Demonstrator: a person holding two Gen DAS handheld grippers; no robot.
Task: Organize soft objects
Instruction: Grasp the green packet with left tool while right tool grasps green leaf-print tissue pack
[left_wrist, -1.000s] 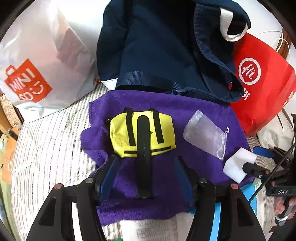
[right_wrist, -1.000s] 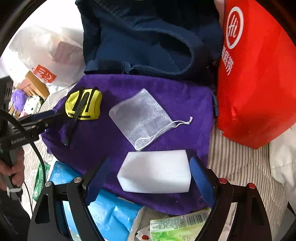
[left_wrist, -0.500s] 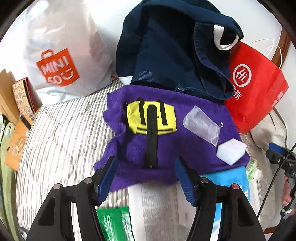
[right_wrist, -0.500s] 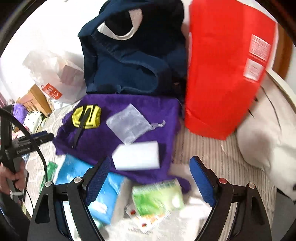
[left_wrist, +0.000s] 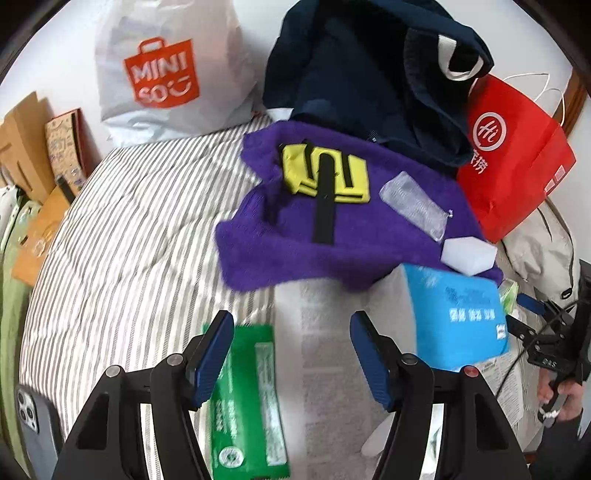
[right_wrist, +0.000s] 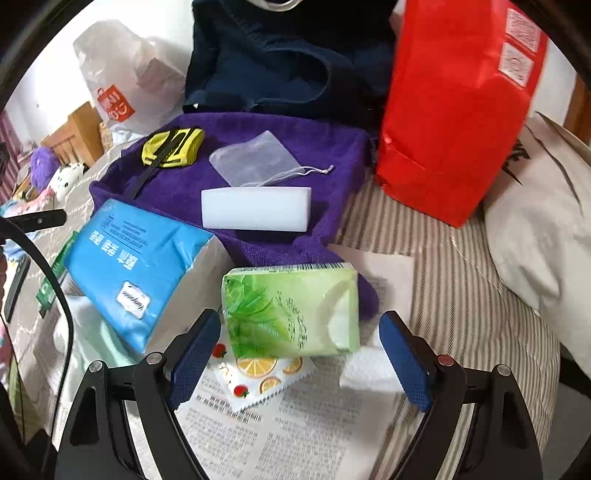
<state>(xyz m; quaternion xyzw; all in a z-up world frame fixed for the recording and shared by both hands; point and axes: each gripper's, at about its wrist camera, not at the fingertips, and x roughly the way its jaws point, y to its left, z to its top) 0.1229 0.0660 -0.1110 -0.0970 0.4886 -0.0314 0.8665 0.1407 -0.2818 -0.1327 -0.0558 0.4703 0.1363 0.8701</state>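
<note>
Looks approx. half done: yellow pouch (left_wrist: 325, 173), mesh bag (right_wrist: 258, 157) & white sponge (right_wrist: 255, 208) sit on the purple towel (left_wrist: 332, 236) at 12 o'clock, but blue pack (right_wrist: 125, 262) & green pack (right_wrist: 291, 310) wait off it, w/ left gripper (left_wrist: 291, 354) & right gripper (right_wrist: 299, 358) both wide apart, holding nothing.

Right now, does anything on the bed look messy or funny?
Yes. The purple towel is rumpled, not flat, and its near edge droops over the green tissue pack and blue pack. The packs lie crooked on loose printed paper.
</note>
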